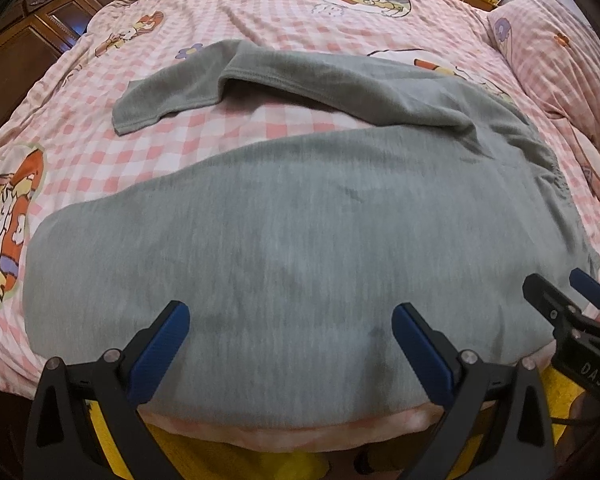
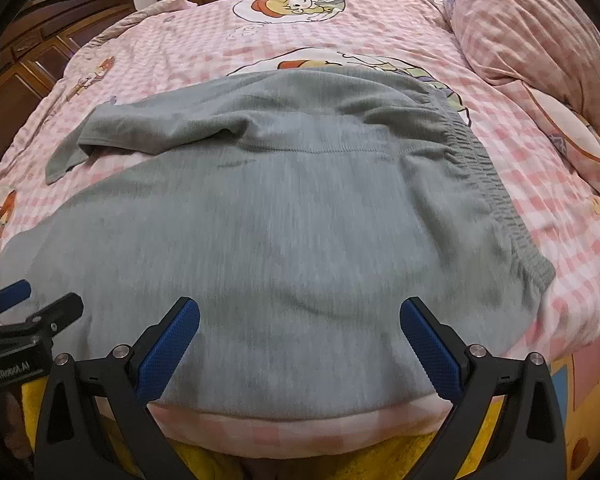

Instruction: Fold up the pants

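Pink checked bedding printed with cartoon figures covers a bed, with dark wooden furniture seen behind it and to the left. Grey pants are spread across the bedding directly ahead of both grippers, the near edge lying along the bed's front rim. The left gripper is held with its blue-padded fingers wide apart above the near pant leg, nothing between them. The right gripper is likewise spread open, just beside the left one, over the seat of the pants. The elastic waistband is seen ahead and to the right of it. The far leg is folded back on itself, ahead and left.
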`<state>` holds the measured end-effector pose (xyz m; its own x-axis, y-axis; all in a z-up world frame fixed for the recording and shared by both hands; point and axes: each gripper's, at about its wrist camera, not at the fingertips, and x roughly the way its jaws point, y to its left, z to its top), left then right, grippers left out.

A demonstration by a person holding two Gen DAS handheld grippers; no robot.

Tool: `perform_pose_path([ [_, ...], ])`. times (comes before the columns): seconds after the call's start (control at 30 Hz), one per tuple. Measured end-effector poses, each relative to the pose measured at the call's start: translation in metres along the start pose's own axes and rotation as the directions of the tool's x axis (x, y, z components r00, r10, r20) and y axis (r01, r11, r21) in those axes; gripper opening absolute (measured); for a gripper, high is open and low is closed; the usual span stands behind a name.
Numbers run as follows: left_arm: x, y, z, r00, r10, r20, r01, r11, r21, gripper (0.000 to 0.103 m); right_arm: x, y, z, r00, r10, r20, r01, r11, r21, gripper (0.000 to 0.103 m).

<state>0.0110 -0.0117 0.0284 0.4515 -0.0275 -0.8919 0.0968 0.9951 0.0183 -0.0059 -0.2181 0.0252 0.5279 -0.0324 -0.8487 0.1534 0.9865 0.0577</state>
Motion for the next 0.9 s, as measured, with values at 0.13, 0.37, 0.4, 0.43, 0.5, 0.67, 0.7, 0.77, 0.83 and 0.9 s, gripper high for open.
perform_pose_path([
  [0.13, -0.001, 0.005, 0.013, 1.000, 0.010, 0.012, -0.010, 1.000, 0.007, 0.103, 0.002, -0.009, 0.010, 1.000, 0.021, -0.005, -0.021, 1.000, 0.013, 0.102],
  [0.37, -0.002, 0.016, 0.049, 0.999, -0.016, 0.031, 0.016, 1.000, 0.007, 0.103, 0.001, -0.031, 0.039, 0.998, 0.056, 0.000, -0.056, 0.998, 0.041, 0.102],
  [0.4, -0.002, 0.016, 0.056, 0.999, -0.017, 0.034, 0.017, 1.000, 0.011, 0.103, 0.002, -0.034, 0.043, 0.998, 0.057, 0.002, -0.057, 0.997, 0.042, 0.102],
  [0.43, -0.002, 0.017, 0.065, 0.999, -0.017, 0.040, 0.017, 1.000, 0.017, 0.103, 0.003, -0.038, 0.048, 0.998, 0.062, 0.001, -0.062, 0.997, 0.043, 0.102],
  [0.5, -0.002, 0.017, 0.077, 0.999, -0.017, 0.045, 0.016, 0.999, 0.027, 0.103, 0.005, -0.047, 0.059, 0.998, 0.068, 0.001, -0.068, 0.997, 0.048, 0.102],
  [0.67, 0.001, 0.020, 0.113, 0.997, -0.062, 0.041, 0.061, 0.998, 0.028, 0.103, 0.010, -0.067, 0.088, 0.999, 0.046, 0.018, -0.047, 0.997, 0.056, 0.102],
  [0.7, 0.002, 0.021, 0.120, 0.997, -0.065, 0.043, 0.064, 0.998, 0.025, 0.103, 0.012, -0.071, 0.094, 0.999, 0.037, 0.022, -0.038, 0.998, 0.055, 0.102],
  [0.77, 0.003, 0.022, 0.133, 0.997, -0.063, 0.053, 0.062, 0.998, 0.023, 0.103, 0.014, -0.076, 0.104, 0.999, 0.031, 0.026, -0.032, 0.998, 0.056, 0.102],
  [0.83, 0.005, 0.024, 0.147, 0.997, -0.053, 0.063, 0.051, 0.998, 0.023, 0.103, 0.019, -0.081, 0.116, 0.999, 0.026, 0.029, -0.027, 0.998, 0.054, 0.102],
  [0.9, 0.009, 0.026, 0.159, 0.997, -0.037, 0.073, 0.035, 0.999, 0.026, 0.103, 0.025, -0.085, 0.128, 1.000, -0.003, 0.031, 0.002, 0.999, 0.043, 0.102],
])
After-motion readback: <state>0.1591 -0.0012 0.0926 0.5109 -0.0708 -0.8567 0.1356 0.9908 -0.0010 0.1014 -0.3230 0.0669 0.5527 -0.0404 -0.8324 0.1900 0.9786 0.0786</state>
